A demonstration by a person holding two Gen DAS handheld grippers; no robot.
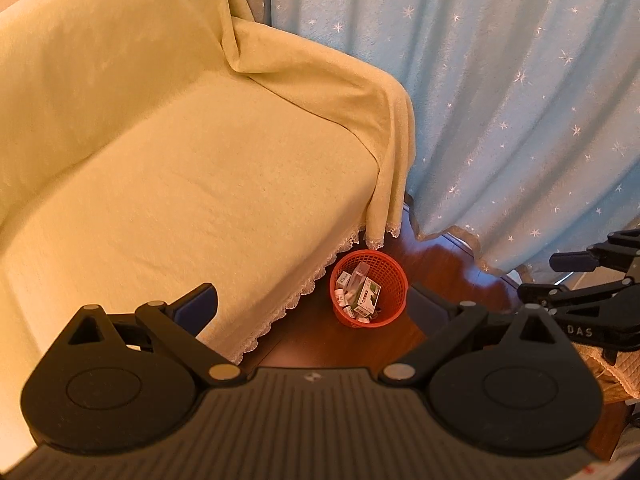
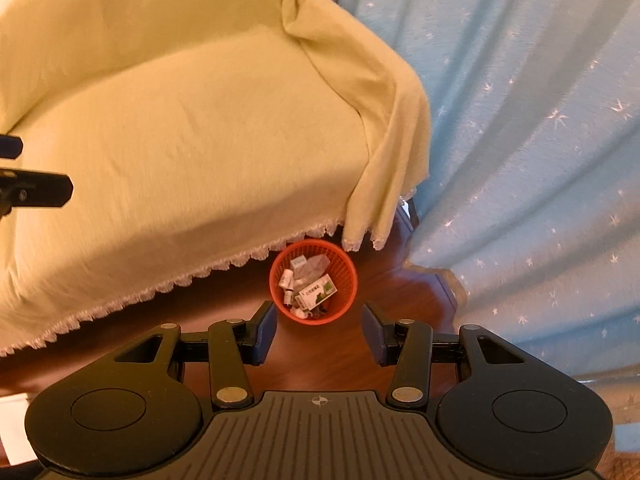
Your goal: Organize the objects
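Right wrist view: small boxes and bottles (image 2: 310,288) are kept in a round orange mesh basket (image 2: 347,280).
Both the left gripper (image 1: 312,304) and the right gripper (image 2: 319,330) are held wide open and empty.

Beyond the black left claw (image 1: 314,304) with its dark blue pads (image 1: 198,306) stands a red-orange mesh basket (image 1: 394,276), holding a white-and-green box (image 1: 366,300) and small white bottles (image 1: 340,299). To the claw's left spreads a pale yellow-green sofa cover (image 1: 180,160) edged in white scalloped lace. To its right hangs a light blue curtain (image 1: 520,100) sprinkled with white stars. The floor (image 1: 320,340) under the basket is reddish-brown wood. The right claw (image 2: 319,328) is black too, its pads dark blue.
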